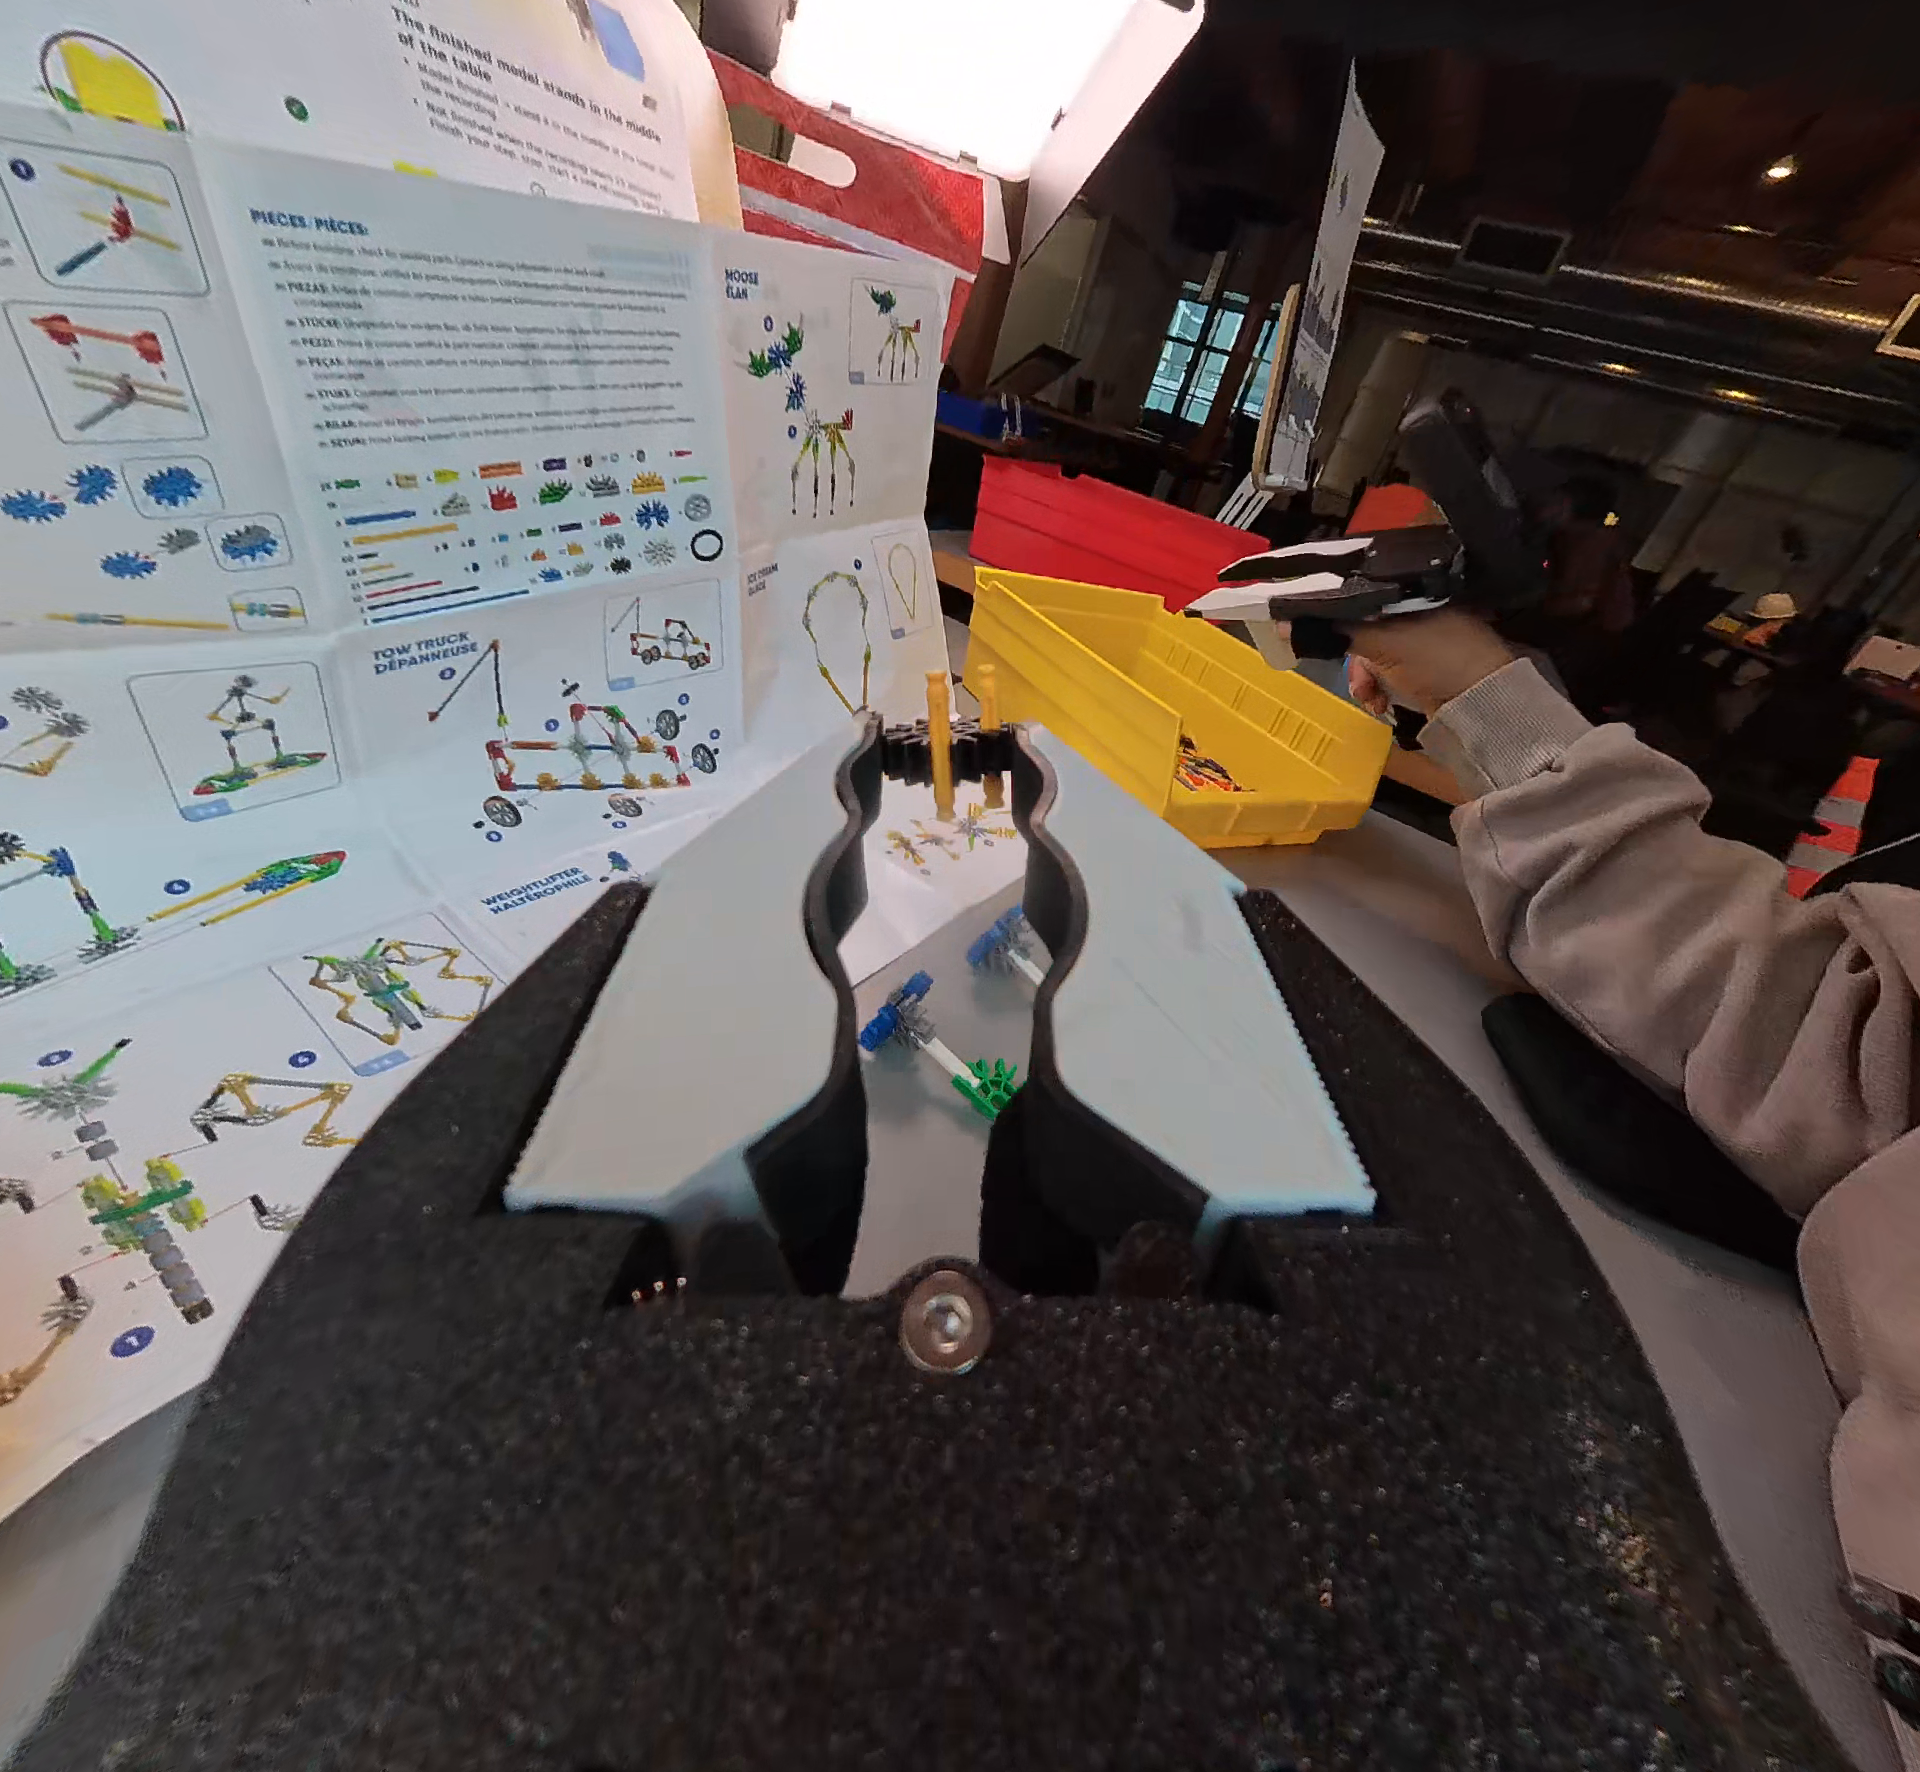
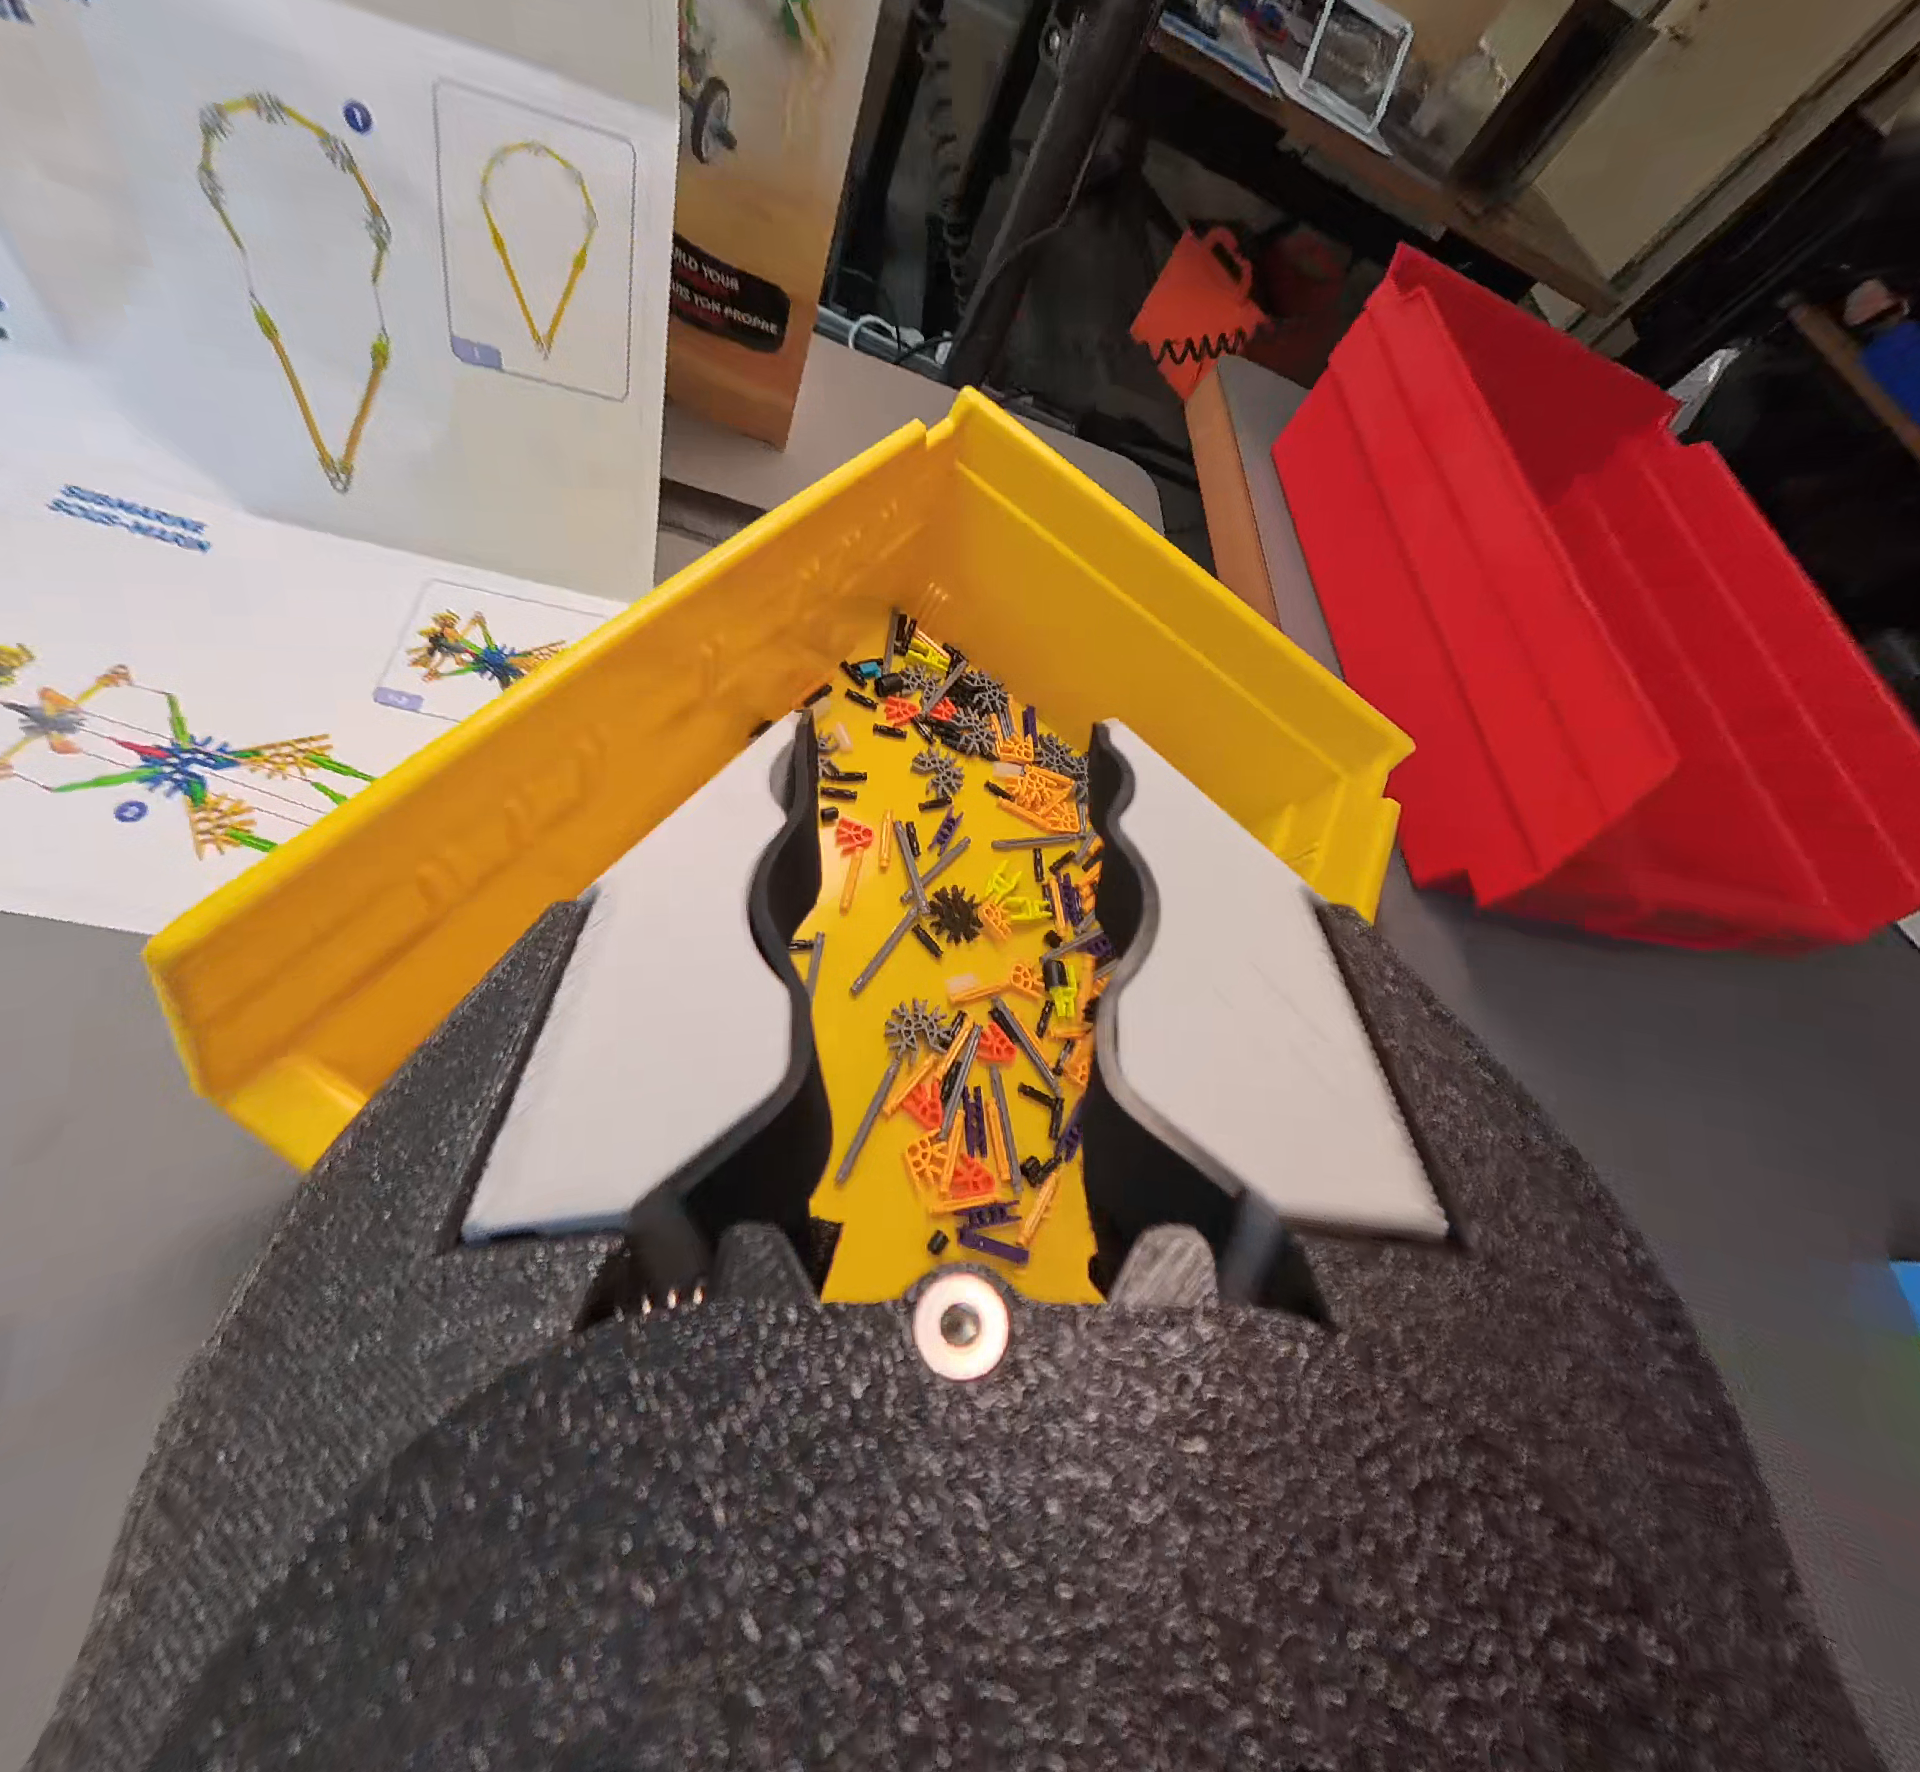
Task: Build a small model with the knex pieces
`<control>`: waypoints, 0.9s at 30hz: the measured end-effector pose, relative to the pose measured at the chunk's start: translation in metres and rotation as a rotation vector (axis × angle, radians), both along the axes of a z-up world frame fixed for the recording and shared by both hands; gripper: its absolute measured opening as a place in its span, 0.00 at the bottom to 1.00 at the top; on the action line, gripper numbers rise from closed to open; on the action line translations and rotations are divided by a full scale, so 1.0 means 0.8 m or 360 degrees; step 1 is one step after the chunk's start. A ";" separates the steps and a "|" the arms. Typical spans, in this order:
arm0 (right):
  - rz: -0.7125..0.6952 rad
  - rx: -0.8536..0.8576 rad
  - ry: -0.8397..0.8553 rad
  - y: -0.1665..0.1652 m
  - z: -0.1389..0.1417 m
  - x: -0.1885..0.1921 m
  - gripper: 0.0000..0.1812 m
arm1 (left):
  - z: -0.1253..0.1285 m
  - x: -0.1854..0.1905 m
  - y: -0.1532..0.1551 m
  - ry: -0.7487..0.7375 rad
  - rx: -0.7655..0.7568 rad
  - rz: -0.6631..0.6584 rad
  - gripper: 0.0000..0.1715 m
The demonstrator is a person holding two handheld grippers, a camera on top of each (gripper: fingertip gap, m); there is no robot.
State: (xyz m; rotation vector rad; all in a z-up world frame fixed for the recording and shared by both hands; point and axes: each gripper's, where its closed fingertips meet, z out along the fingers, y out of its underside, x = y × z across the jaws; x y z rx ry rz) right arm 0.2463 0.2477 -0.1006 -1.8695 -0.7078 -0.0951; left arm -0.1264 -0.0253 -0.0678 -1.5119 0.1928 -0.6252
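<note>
Here the left gripper [image 1: 948, 754] has its jaws pinching a black toothed connector [image 1: 940, 748] at the tips, two yellow rods [image 1: 940, 746] standing upright through it, held above the tabletop [image 1: 1351, 901]. The right gripper [image 2: 948, 746] hangs over the yellow bin [image 2: 644, 735] — jaws spread, empty — with loose rods and connectors [image 2: 966, 933] directly below and ahead, lying every way. Well apart sits a red bin [image 2: 1558, 662].

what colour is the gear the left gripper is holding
Black, with yellow rods through the gear; the left wrist view shows it best, between the left gripper tips.
</note>
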 end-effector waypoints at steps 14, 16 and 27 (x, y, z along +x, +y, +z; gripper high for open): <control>0.1898 -0.0227 0.0086 -0.321 0.011 -0.340 0.21 | 0.132 -0.088 -0.103 0.0038 0.0357 0.0312 0.14; 0.2236 -0.0344 -0.0100 -0.397 -0.032 -0.385 0.21 | 0.125 -0.099 -0.123 0.0038 0.0324 0.0337 0.14; 0.2950 -0.0727 -0.0750 -0.557 -0.177 -0.528 0.23 | -0.012 -0.141 -0.189 -0.0211 -0.0064 0.0464 0.14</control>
